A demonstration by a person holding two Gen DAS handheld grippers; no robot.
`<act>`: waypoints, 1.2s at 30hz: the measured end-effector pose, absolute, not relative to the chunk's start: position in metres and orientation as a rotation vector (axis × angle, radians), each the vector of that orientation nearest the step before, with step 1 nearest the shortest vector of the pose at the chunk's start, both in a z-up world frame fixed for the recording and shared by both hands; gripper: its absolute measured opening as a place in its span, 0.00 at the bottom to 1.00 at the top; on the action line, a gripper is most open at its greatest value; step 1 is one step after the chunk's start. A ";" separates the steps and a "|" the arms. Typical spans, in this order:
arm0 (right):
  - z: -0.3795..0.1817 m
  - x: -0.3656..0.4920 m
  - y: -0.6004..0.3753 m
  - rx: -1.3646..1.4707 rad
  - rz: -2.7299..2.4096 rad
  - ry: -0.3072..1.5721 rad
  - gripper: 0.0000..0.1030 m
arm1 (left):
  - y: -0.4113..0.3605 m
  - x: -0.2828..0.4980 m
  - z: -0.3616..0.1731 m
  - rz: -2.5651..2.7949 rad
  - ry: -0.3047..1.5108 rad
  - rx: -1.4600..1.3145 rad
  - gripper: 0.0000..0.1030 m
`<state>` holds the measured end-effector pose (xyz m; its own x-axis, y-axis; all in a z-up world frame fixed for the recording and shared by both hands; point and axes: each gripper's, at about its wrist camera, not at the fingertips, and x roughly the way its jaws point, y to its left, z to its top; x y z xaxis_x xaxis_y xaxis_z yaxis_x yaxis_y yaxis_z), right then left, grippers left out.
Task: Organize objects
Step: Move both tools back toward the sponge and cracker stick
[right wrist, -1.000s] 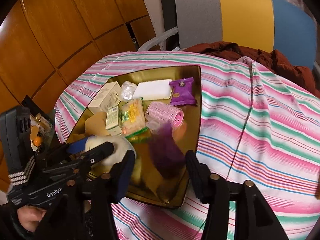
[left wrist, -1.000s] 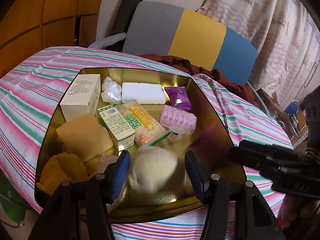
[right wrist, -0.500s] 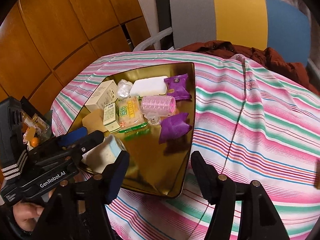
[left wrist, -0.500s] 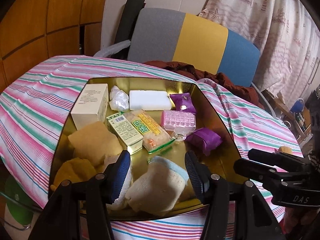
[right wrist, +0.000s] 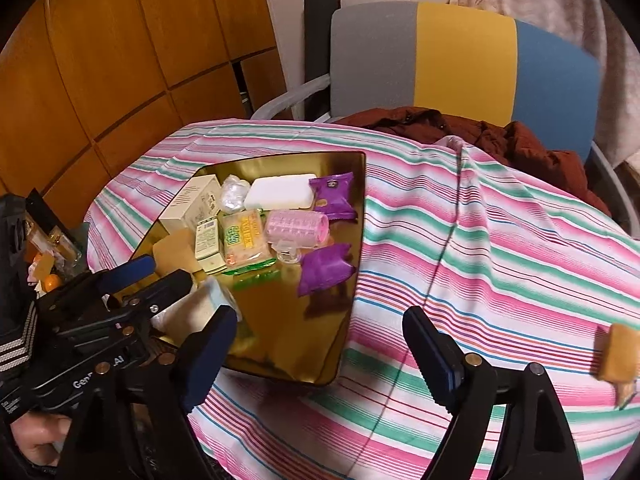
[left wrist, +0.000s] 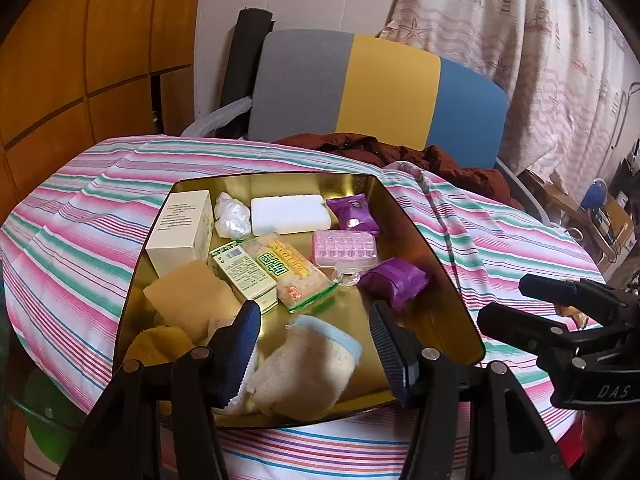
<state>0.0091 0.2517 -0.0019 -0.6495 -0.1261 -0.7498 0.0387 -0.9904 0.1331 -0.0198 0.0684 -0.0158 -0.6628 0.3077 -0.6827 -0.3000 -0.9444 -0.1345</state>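
Judging by the layout, most of the sorting is complete: nearly every item sits inside the gold tray (left wrist: 416, 236), which rests on the striped tablecloth (right wrist: 500, 248). Along the tray's far edge lie a cream carton (left wrist: 180, 228), a crumpled clear wrapper (left wrist: 231, 216), a white soap bar (left wrist: 289, 213) and a purple snack packet (left wrist: 352, 216). Nearer the tray's centre lie a green-labelled box (left wrist: 242, 274), a biscuit packet (left wrist: 292, 276), a pink hair roller (left wrist: 345, 249) and a second purple packet (left wrist: 394, 280). At the tray's near edge lies a cream mitt with blue trim (left wrist: 308, 364), beside tan sponges (left wrist: 188, 300).

One item appears left: a tan wrapped snack (right wrist: 616, 356) lies on the cloth, well to the right of the tray.

The left gripper (left wrist: 314, 344) hangs over the tray's near edge, jaws spread and empty, the mitt directly below them. The right gripper (right wrist: 320, 356) is also spread wide and empty, positioned over the tray's near right corner; the remaining snack lies to its right, outside the jaws.
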 end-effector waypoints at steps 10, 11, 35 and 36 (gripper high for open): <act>-0.001 0.019 0.283 1.327 -2.836 -0.154 0.88 | 0.086 -0.009 -0.008 2.549 0.053 -1.025 0.56; -0.001 0.020 0.288 1.337 -2.843 -0.157 0.88 | 0.088 -0.008 -0.008 2.545 0.056 -1.022 0.56; 0.000 0.066 0.520 1.459 -3.213 -0.769 0.92 | 0.175 0.008 -0.003 2.358 0.247 -0.954 0.56; 0.000 0.069 0.529 1.445 -3.237 -0.804 0.93 | 0.180 0.008 -0.003 2.349 0.255 -0.953 0.56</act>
<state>0.0689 0.5292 -0.0003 -0.5836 0.2565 -0.7704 -0.5872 -0.7887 0.1822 0.0079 0.1797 -0.0034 -0.5729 0.4474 -0.6868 -0.5841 -0.8106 -0.0408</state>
